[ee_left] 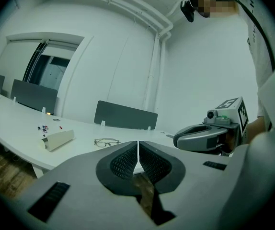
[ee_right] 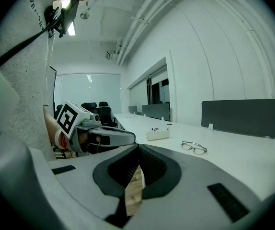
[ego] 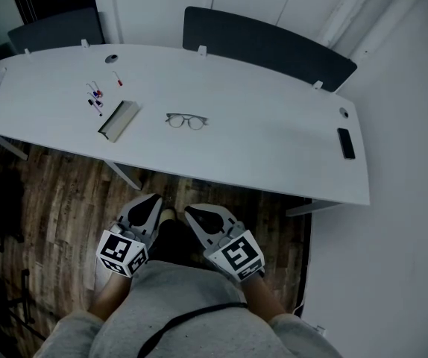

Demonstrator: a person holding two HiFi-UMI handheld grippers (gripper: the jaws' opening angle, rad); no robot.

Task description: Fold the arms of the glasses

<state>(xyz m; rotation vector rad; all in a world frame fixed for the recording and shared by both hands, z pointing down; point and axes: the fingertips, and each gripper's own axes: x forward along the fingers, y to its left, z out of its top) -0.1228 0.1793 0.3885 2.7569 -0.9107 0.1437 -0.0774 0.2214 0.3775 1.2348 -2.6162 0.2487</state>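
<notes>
1. Both grippers are held low and close to the person's body, over the wooden floor (ego: 57,192) and short of the table's near edge.
2. Left gripper (ego: 154,200): its own view shows the two ribbed pads (ee_left: 125,161) pressed together at the tips, with nothing between them. It is closed and empty.
3. Right gripper (ego: 192,212): same story. In its view the jaws meet in a thin line, and only the floor shows through the gap behind them. It is closed and holds nothing.
4. The two grippers sit side by side, tips angled slightly toward each other, each with its marker cube facing up at the head camera.
5. The glasses (ego: 187,121) lie alone on the white table (ego: 274,148), near the middle and well apart from both grippers. Nothing touches them. They are too small here to tell how the arms sit.
6. Just left of the glasses lies a pale oblong box (ego: 118,120), with a scatter of small coloured bits (ego: 95,98) beyond it.
7. Far right on the table, near the edge, lies a black phone (ego: 346,143).
8. A dark divider panel (ego: 266,47) stands along the table's far side.
</notes>
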